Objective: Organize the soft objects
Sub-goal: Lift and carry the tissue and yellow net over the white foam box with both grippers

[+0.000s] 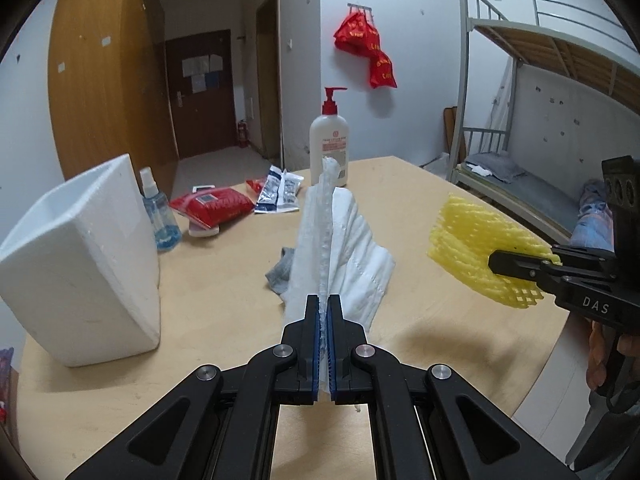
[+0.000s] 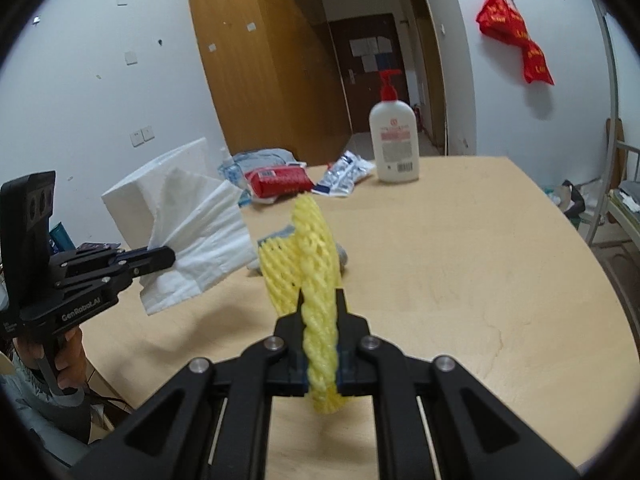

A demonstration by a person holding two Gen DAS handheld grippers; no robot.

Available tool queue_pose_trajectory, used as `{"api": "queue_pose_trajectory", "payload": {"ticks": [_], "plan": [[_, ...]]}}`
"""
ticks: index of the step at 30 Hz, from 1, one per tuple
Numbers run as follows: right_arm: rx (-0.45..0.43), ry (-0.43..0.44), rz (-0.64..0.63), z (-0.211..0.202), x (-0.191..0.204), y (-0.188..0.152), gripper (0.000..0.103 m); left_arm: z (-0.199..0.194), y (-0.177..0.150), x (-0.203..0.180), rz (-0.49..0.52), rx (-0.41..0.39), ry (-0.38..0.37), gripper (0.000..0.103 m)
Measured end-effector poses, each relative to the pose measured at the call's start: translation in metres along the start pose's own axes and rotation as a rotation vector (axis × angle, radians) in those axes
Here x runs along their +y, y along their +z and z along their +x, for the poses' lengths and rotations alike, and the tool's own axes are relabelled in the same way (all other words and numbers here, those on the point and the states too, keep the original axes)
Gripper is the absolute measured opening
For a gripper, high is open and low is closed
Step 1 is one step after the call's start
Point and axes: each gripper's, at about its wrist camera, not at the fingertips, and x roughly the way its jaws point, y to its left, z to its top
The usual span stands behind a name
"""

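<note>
My left gripper (image 1: 323, 300) is shut on a white quilted cloth (image 1: 344, 240), which hangs lifted above the wooden table (image 1: 400, 320); the same gripper (image 2: 170, 257) and cloth (image 2: 200, 236) show at the left of the right wrist view. My right gripper (image 2: 320, 294) is shut on a yellow foam net sleeve (image 2: 308, 248), also held off the table. In the left wrist view that sleeve (image 1: 476, 244) sits at the right, pinched by the right gripper (image 1: 496, 262). A grey sock (image 1: 282, 270) lies on the table behind the cloth.
A white foam box (image 1: 88, 256) stands at the table's left. Behind it are a blue spray bottle (image 1: 158, 212), a red packet (image 1: 212, 204) and blue-white packets (image 1: 280, 190). A white pump bottle (image 1: 330, 136) stands at the far edge. A bunk bed (image 1: 540, 128) is on the right.
</note>
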Motion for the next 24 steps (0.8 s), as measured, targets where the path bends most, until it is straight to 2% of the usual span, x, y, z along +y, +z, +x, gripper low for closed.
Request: {"api": "queue_pose_trajectory", "payload": {"ticks": [5, 12, 19, 24], "plan": [[-0.041, -0.003, -0.002, -0.012, 0.003, 0.004, 0.011, -0.020, 0.005, -0.005, 0.000, -0.053, 0.007, 0.003], [-0.143, -0.007, -0.019, -0.041, 0.011, 0.017, 0.011, -0.056, 0.014, -0.010, 0.005, -0.146, 0.026, 0.003], [-0.150, -0.007, -0.034, -0.041, 0.019, 0.017, 0.011, -0.065, 0.010, -0.015, 0.024, -0.146, 0.027, 0.003], [-0.181, -0.009, -0.055, -0.049, 0.025, 0.021, 0.011, -0.078, 0.011, -0.010, 0.013, -0.183, 0.050, 0.003]]}}
